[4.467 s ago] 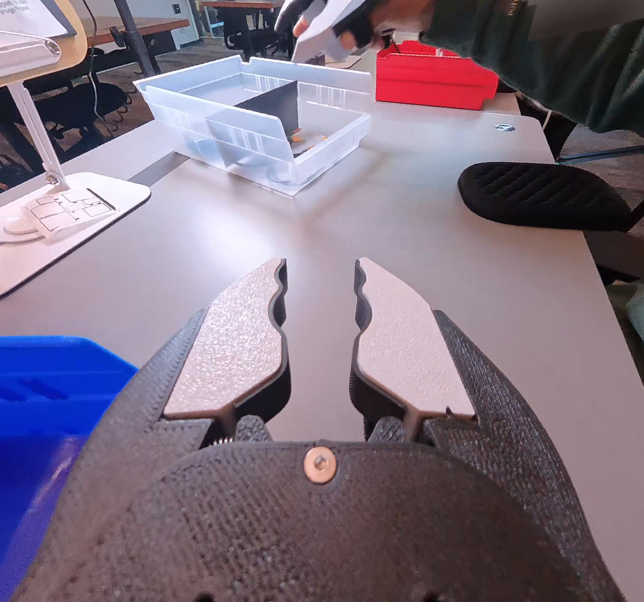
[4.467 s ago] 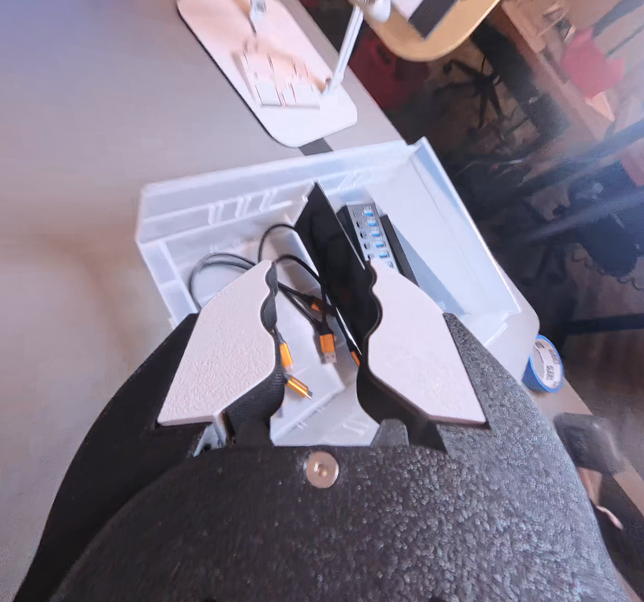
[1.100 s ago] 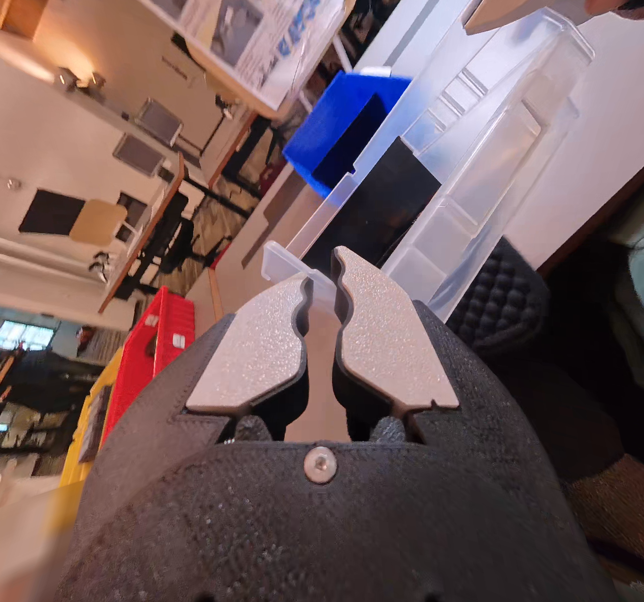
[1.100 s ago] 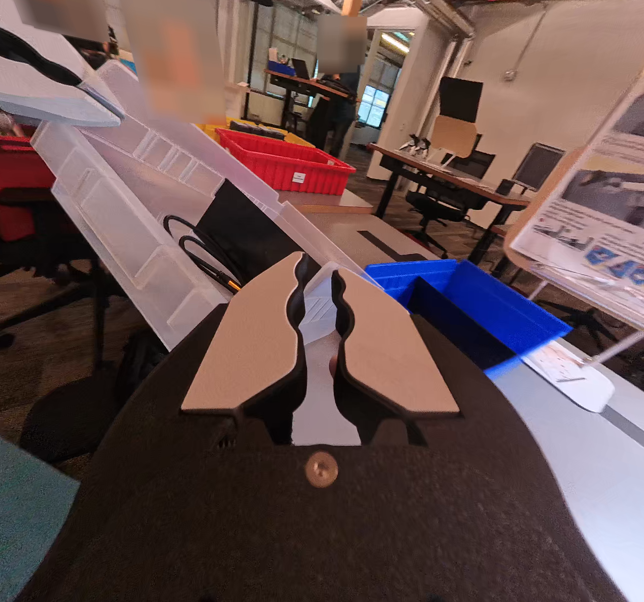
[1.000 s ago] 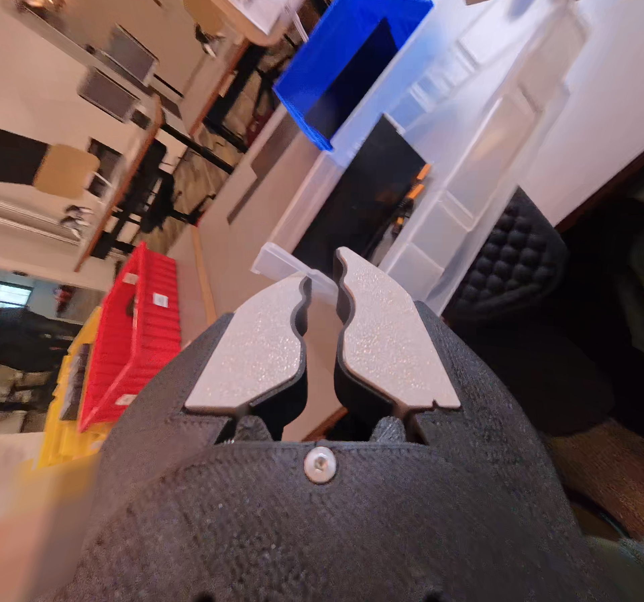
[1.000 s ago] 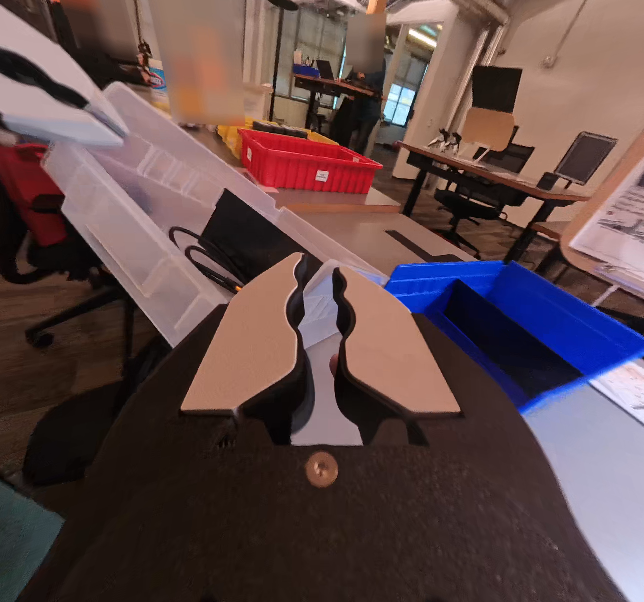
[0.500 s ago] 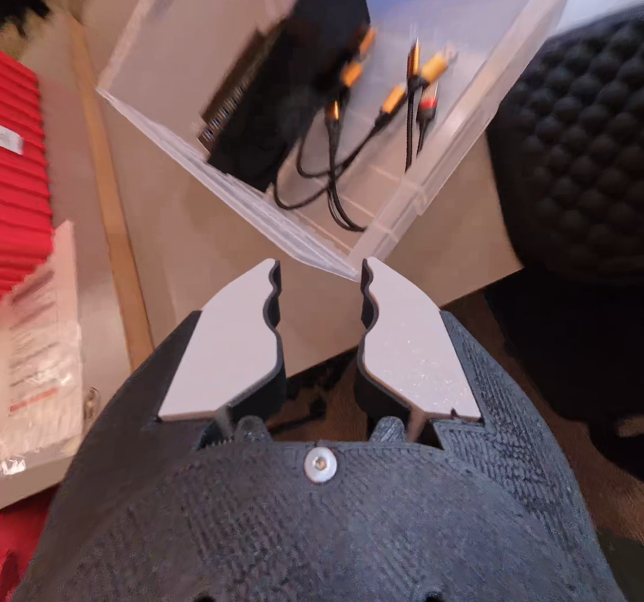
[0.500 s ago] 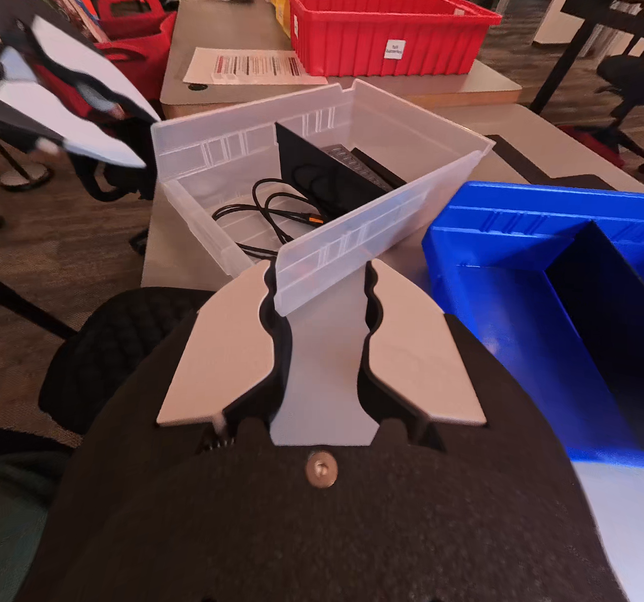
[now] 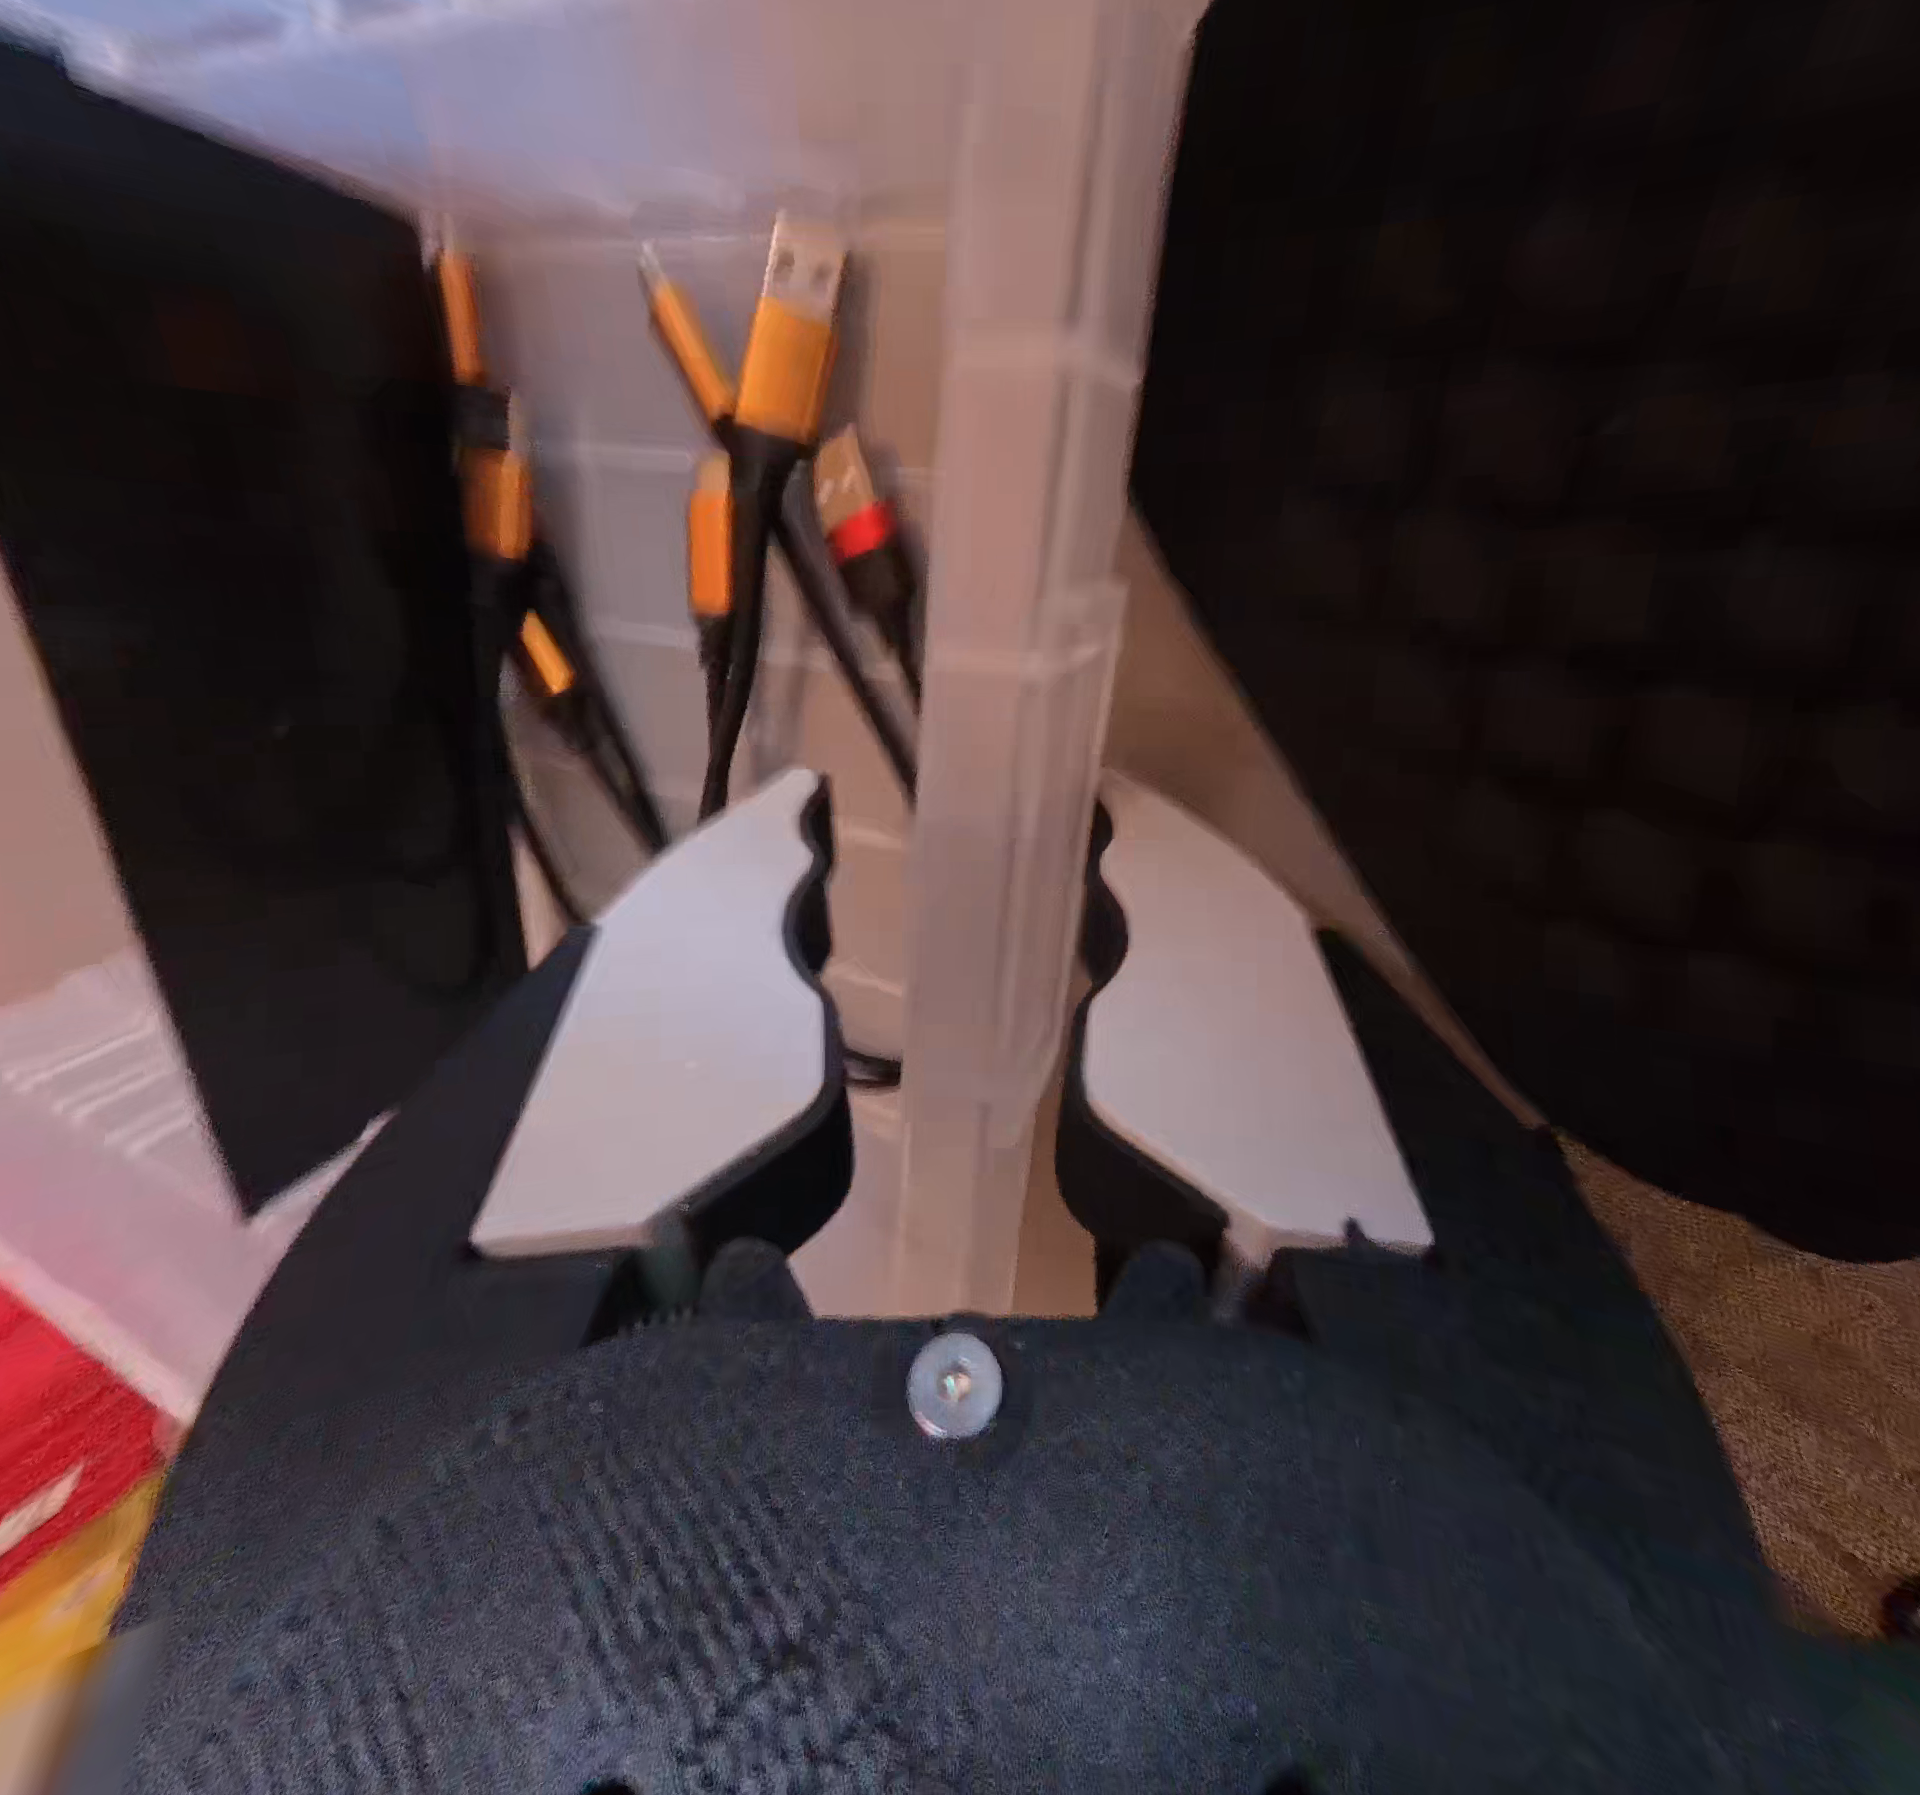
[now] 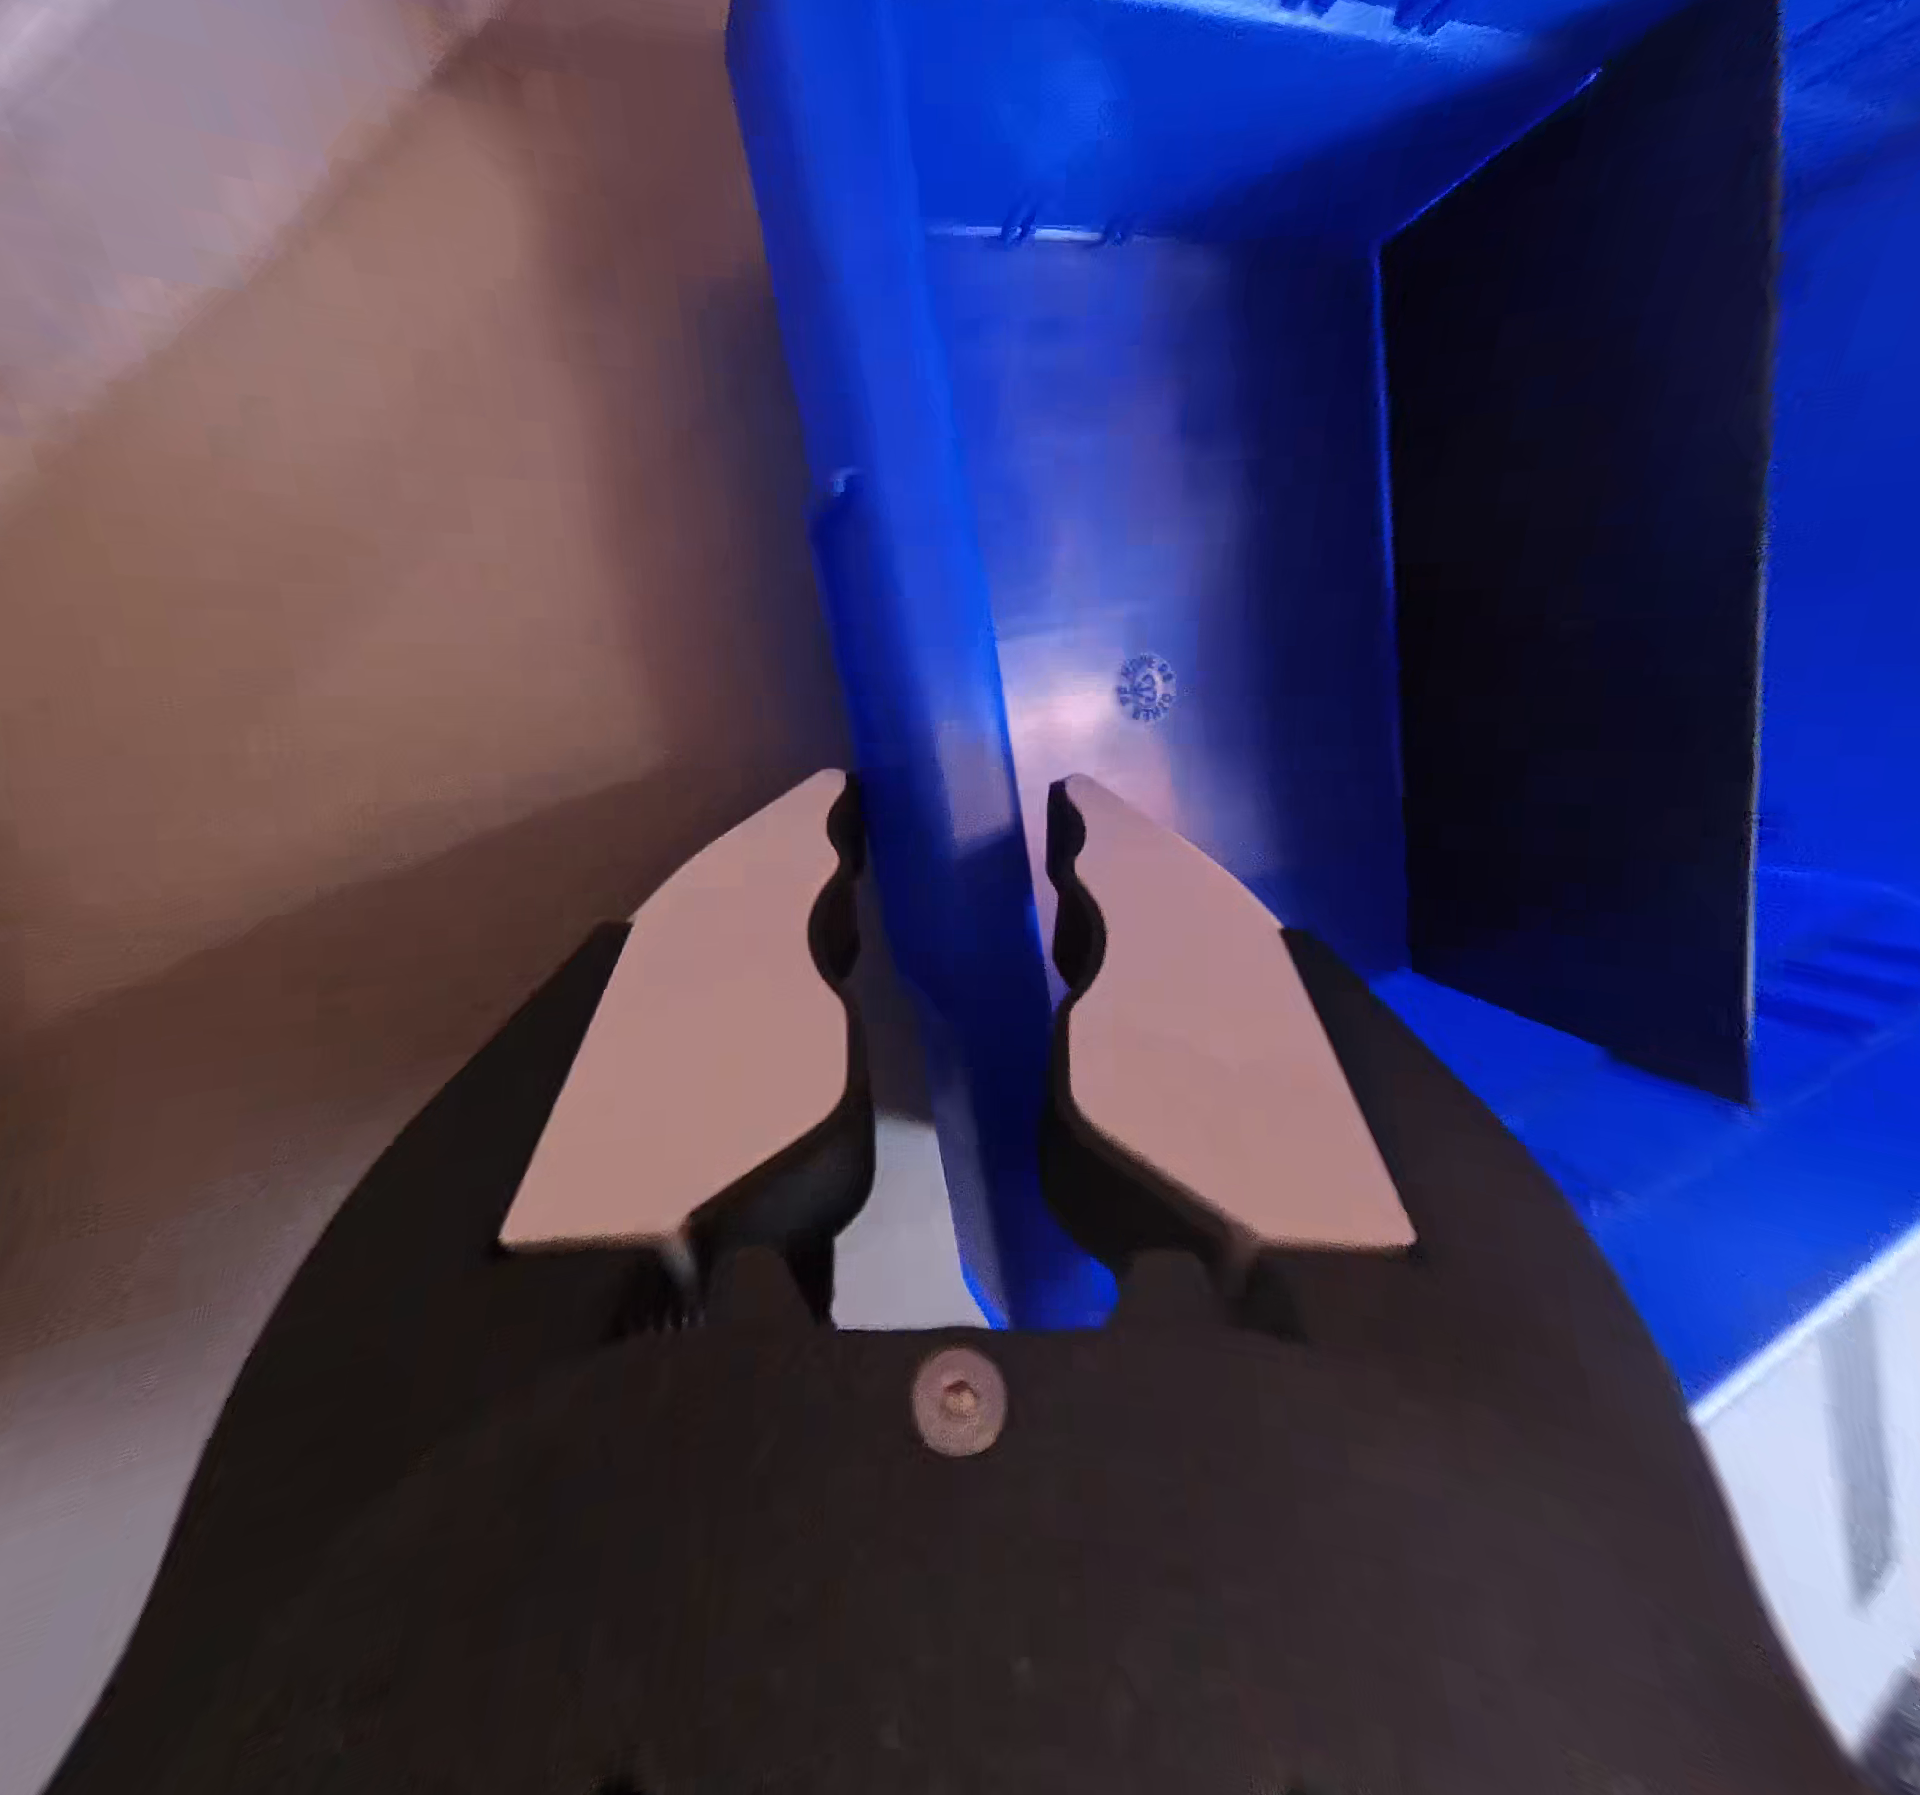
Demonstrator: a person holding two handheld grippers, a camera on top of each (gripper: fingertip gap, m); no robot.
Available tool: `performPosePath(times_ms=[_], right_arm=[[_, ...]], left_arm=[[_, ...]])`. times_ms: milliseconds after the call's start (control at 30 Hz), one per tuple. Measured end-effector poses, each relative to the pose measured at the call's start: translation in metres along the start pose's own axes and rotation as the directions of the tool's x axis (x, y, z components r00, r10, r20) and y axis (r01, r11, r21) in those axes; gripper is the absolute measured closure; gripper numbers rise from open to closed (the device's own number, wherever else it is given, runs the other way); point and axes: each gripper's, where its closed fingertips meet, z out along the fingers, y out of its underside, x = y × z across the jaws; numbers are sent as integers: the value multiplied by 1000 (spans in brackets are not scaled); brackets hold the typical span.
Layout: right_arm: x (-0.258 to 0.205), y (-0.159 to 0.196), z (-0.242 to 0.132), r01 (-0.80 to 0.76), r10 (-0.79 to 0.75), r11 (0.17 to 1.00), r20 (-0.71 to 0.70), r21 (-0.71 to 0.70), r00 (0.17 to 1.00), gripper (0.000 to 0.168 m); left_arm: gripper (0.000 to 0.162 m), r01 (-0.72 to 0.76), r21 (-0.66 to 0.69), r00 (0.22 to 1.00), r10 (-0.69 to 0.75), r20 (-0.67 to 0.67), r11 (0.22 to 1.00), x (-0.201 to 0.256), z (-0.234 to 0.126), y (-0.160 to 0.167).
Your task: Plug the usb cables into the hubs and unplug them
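With the clear bin (image 9: 997, 602) now set down, the open left gripper (image 9: 961, 810) straddles its wall beside loose cables (image 9: 769, 457) at upper centre, while the open right gripper (image 10: 951, 800) has moved to straddle a blue bin's (image 10: 1143, 135) wall; nothing plugged yet.

The left gripper (image 9: 956, 810) had a black body with a coarse, ribbed printed texture. Its two fingers (image 9: 686, 1018) carried flat pale grey plates with wavy black inner edges. One silver screw (image 9: 954, 1384) sat centred on the body, just behind the finger bases. The right gripper (image 10: 951, 800) was built alike: black grainy body, pale plates on its fingers (image 10: 707, 1007), scalloped black inner edges, and a single dull screw (image 10: 958, 1402).
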Motion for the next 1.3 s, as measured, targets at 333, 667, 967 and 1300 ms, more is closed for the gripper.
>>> performPosePath(times_ms=[333, 667, 967, 1300], right_arm=[[-26, 186, -106, 158, -158, 987, -25, 17, 987, 138], [73, 310, -119, 105, -110, 993, -112, -48, 988, 137], [164, 345, -98, 37, -56, 993, -172, -111, 984, 135], [137, 207, -164, -214, 321, 770, -75, 600, 944, 130]], left_arm=[[133, -95, 108, 995, 92, 31, 990, 2, 7, -28], [133, -173, 151, 985, 173, 16, 973, -25, 34, -89], [132, -245, 197, 969, 239, 57, 949, -65, 61, -139], [136, 160, 731, 985, -151, -78, 663, -138, -50, -191]])
